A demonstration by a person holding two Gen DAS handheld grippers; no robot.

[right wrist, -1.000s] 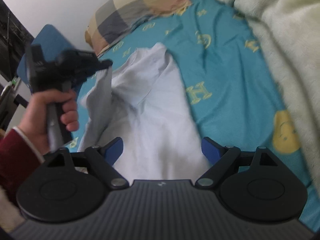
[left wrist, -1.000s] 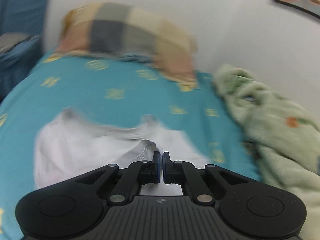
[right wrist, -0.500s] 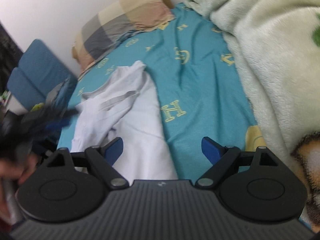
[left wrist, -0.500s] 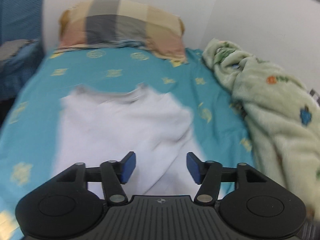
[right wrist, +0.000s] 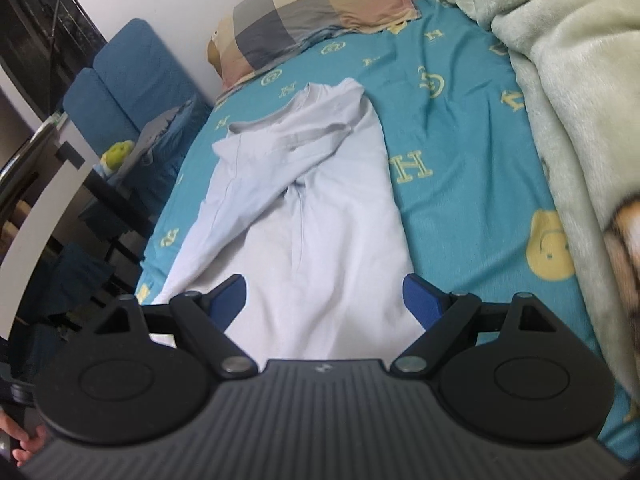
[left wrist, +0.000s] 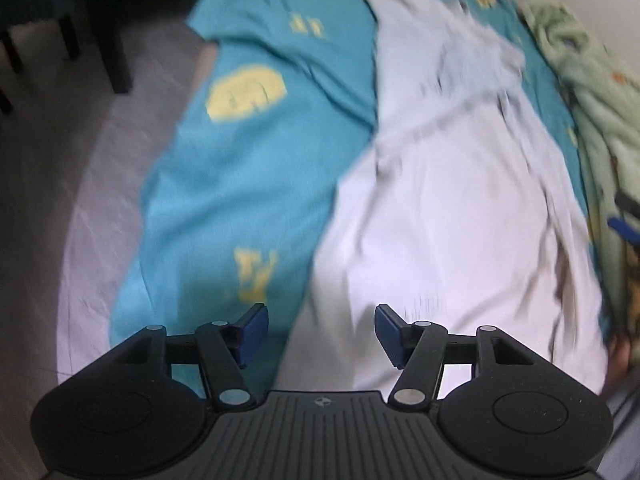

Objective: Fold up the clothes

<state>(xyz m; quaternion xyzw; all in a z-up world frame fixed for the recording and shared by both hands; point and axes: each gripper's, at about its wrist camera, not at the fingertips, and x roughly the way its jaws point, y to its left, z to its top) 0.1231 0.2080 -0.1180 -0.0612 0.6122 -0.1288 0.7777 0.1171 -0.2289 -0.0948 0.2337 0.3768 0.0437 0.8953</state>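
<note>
Item: pale shirt (right wrist: 316,208), lying lengthwise down the middle of the bed (right wrist: 460,184), collar toward the pillow (right wrist: 316,12), one sleeve already folded across the chest.
Step, judged: side folds in progress.
Left claw (left wrist: 318,334): released, jaws having just opened, nothing gripped, over the hem near the bed's left edge.
Right claw (right wrist: 324,300): released, empty, above the hem.
Next, judged: a hem corner pinched and carried upward.
Obscured: left view blurred; hem's near edge hidden by both claws.

A pale lavender-white shirt (right wrist: 320,208) lies flat lengthwise on the teal bedsheet (right wrist: 472,128), collar toward the pillow, one side folded diagonally inward across its body.
</note>
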